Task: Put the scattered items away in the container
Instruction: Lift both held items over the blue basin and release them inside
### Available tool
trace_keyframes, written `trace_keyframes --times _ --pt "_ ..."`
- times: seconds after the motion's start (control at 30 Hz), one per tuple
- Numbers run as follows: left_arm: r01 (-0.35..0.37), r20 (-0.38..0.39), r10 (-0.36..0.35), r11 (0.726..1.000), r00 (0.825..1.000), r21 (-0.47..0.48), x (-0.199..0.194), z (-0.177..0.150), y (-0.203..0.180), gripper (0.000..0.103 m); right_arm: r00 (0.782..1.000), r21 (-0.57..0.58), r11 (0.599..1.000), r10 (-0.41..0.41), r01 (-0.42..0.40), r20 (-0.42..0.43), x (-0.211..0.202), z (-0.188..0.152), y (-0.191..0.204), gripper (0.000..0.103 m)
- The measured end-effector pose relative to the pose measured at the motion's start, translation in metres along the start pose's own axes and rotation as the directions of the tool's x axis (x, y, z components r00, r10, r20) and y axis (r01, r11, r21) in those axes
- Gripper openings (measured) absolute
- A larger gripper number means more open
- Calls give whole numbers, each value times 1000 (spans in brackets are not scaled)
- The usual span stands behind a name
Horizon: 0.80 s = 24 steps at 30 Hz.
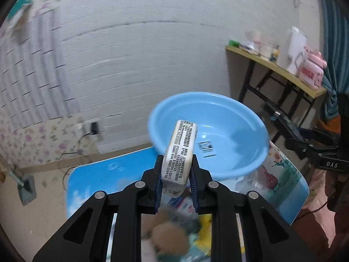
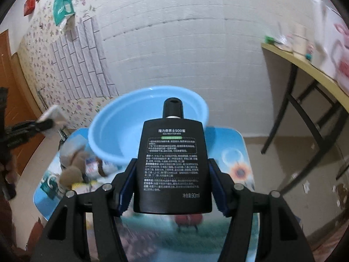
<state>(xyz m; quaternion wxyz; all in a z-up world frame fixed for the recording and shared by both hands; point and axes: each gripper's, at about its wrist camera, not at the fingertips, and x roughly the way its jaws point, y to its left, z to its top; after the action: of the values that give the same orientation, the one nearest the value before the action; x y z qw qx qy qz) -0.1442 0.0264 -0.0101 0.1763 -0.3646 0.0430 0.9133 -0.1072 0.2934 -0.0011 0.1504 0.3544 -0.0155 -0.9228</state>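
Even indoor light, no harsh shadows; fisheye bends the edges, motion blur smears the clutter

The right tongs (image 2: 172,187) clamp a black bottle (image 2: 173,166) before the blue basin (image 2: 122,126).

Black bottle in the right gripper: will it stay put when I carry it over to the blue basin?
The black bottle looks rigid and flat-sided, so the right gripper probably holds it steadily. Its smooth, glossy faces could slip. It is clamped low, so it may tip toward the blue basin.
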Motion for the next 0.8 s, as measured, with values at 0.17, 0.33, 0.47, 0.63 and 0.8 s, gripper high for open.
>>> trace_keyframes --times 0.17,0.33,0.47,0.63,0.8 --pt "11 -63 -8 998 998 62 44 12 -34 20 999 -34 999 25 -26 -44 35 20 12 61" --pt "28 -121 -18 996 993 83 76 19 -46 20 995 -54 998 38 -43 -87 62 25 16 61" --pt "41 -142 -27 994 989 98 90 19 -51 20 991 -65 996 44 -53 -123 80 24 16 61" --pt "63 -161 -44 992 986 112 98 15 -56 22 986 -77 996 42 -55 -163 97 19 14 61" --pt "46 -152 -27 992 988 119 94 12 -55 25 985 -115 992 24 -44 -169 101 21 19 61"
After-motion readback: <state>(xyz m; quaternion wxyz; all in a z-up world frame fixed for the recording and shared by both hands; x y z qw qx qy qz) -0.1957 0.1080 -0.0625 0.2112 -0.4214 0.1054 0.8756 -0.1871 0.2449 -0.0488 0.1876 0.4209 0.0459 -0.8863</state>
